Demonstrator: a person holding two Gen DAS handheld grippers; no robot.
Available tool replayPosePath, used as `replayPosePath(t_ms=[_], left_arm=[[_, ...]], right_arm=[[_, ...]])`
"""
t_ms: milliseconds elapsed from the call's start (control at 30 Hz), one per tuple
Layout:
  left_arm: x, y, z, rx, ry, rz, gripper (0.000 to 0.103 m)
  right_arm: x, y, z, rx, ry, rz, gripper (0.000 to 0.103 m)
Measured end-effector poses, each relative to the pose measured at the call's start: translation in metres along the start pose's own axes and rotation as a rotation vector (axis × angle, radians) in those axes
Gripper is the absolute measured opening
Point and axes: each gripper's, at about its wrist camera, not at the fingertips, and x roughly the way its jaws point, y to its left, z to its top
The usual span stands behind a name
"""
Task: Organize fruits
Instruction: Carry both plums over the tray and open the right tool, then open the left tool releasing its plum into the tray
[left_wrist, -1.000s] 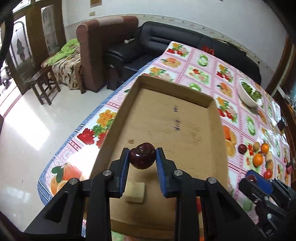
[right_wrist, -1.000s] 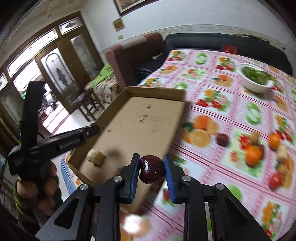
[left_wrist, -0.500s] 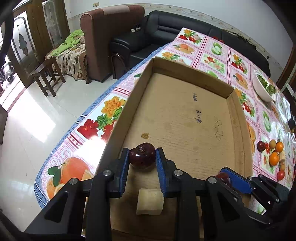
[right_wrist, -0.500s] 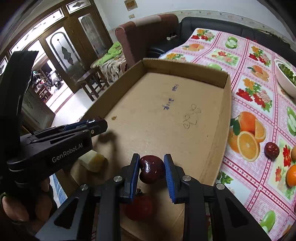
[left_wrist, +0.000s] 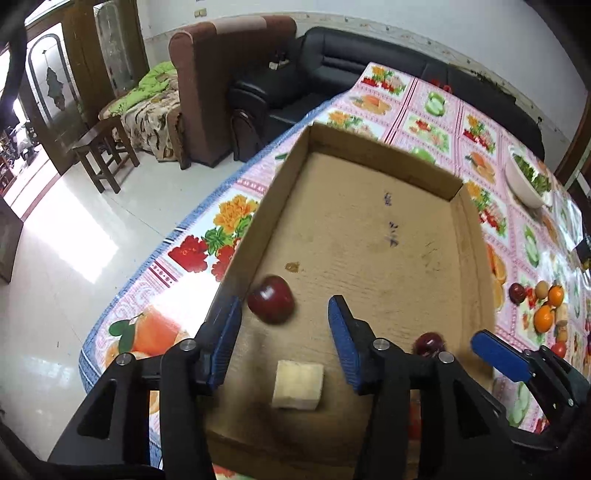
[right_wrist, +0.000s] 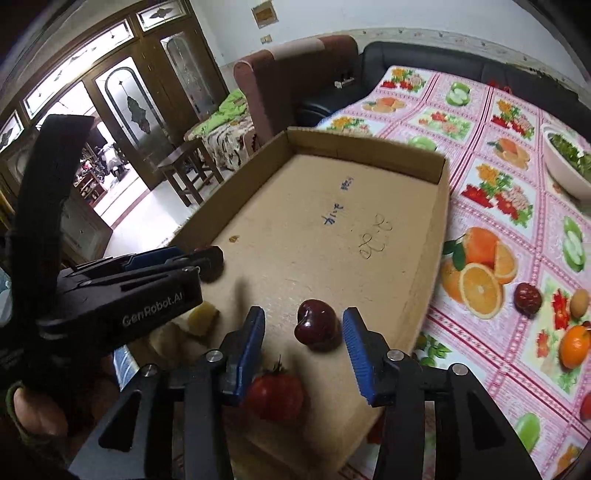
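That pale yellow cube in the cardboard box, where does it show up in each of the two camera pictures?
Left wrist view: the pale yellow cube lies low in the middle, between the open left gripper fingers.
Right wrist view: the cube sits low on the left, half hidden by the left gripper.
Shared landmark: the blue writing on the box floor.

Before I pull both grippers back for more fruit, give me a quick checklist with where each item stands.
1. Left gripper open: ok.
2. Right gripper open: ok.
3. Left cherry released inside the box: ok, though blurred, may be rolling.
4. Right cherry resting on the box floor: ok.
5. Tomato and pale cube inside the box: ok.
6. Fruit waiting on the tablecloth: ok, orange visible.
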Motion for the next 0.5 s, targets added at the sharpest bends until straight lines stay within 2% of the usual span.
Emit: replayPosePath(t_ms=[100,267,333,500], left_arm=[[-0.013,-0.006,-0.002,0.01,-0.034,0.015,0.048],[-0.034,-0.019,-0.006,0.035,-0.067,0.009,0.05],[-0.043,-0.028,-0.007,0.053,-0.076,0.009,0.053],[-0.058,-0.056,-0.016,0.11,-0.072,-0.047,0.054]], right_arm=[[-0.021,-0.004,-0.005,0.0,-0.035,-0.017,0.053],[-0.051,-0.017,-0.015,0.027,-0.072,-0.032,0.054],[-0.063,-0.025,-0.021,0.046,-0.085,-0.038,0.054],[-0.093,-0.052,-0.043,0.105,-0.111,-0.075,0.054]])
